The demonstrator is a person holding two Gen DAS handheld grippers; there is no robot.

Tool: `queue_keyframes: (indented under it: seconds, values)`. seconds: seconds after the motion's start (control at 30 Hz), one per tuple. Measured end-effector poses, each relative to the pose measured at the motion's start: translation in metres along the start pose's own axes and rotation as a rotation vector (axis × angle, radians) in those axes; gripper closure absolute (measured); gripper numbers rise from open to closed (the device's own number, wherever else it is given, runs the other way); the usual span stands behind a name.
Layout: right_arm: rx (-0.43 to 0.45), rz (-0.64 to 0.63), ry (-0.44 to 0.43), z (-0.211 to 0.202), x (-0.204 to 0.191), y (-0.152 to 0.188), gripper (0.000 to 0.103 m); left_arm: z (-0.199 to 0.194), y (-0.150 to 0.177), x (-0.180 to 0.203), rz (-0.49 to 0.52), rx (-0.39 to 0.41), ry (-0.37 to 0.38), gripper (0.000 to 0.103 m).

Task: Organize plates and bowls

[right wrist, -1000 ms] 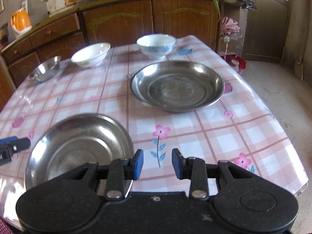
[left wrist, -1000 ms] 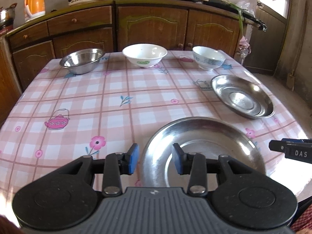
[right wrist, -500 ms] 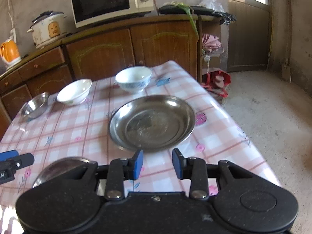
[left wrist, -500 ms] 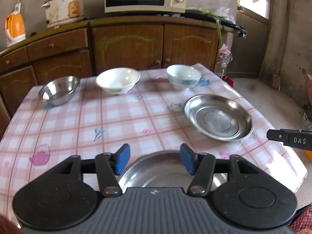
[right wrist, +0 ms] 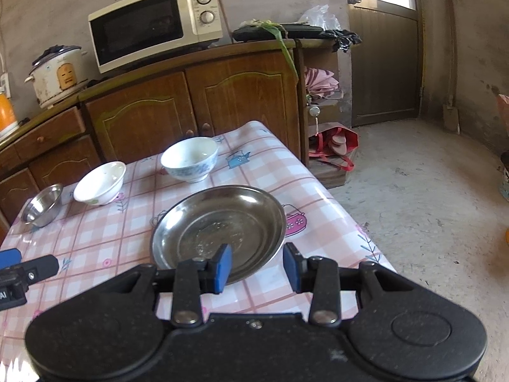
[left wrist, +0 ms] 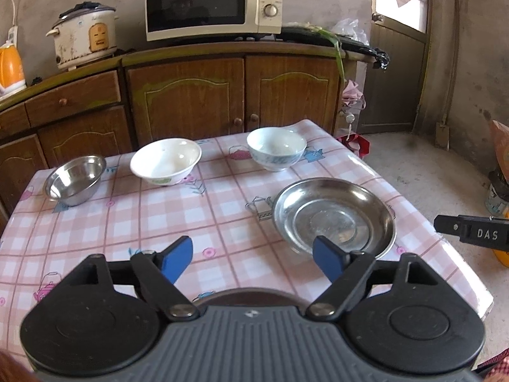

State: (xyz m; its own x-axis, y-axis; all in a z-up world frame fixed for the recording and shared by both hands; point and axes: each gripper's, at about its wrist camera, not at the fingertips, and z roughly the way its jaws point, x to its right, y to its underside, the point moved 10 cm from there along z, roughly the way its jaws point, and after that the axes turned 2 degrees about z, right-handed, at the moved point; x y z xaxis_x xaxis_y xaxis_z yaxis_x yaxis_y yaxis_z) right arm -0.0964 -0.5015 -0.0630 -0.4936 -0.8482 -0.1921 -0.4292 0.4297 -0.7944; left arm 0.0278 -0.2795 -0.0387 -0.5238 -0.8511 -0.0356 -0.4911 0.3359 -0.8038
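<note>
Looking past both grippers, we judged the steel plate (left wrist: 334,219) light, stiff and slick, best pinched at its thin rim. Round, it had no long axis and lay flat, mouth up, on the table (left wrist: 159,219), nearer us than the blue-patterned bowl (left wrist: 276,148). The white bowl (left wrist: 166,160), left of that one, looked breakable. Our left gripper (left wrist: 253,262) had just been opening, wide and empty; our right gripper (right wrist: 257,267) had just been opening, gapped narrowly, holding nothing.

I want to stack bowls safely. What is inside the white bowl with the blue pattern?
The white bowl with the blue pattern looks empty: bare pale inside in both views. Its near wall hides part of the bottom, so something small there can't be excluded.
</note>
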Motion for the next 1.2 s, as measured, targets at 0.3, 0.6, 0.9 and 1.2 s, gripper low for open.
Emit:
queue_keyframes:
  seconds: [0.3, 0.6, 0.9, 1.2]
  values:
    - [0.002, 0.033, 0.008, 0.015, 0.014, -0.008, 0.058, 0.016, -0.007, 0.012, 0.005, -0.005, 0.010, 0.016]
    - [-0.020, 0.050, 0.011, 0.041, 0.023, -0.009, 0.055, 0.041, -0.005, 0.018, 0.012, -0.042, 0.008, 0.015]
    - [-0.026, 0.038, 0.010, 0.061, 0.026, -0.007, 0.055, 0.062, -0.001, 0.027, 0.027, -0.080, 0.011, 0.015]
    - [-0.025, 0.024, -0.008, 0.079, 0.023, -0.008, 0.055, 0.086, 0.002, 0.031, 0.031, -0.107, 0.005, 0.016]
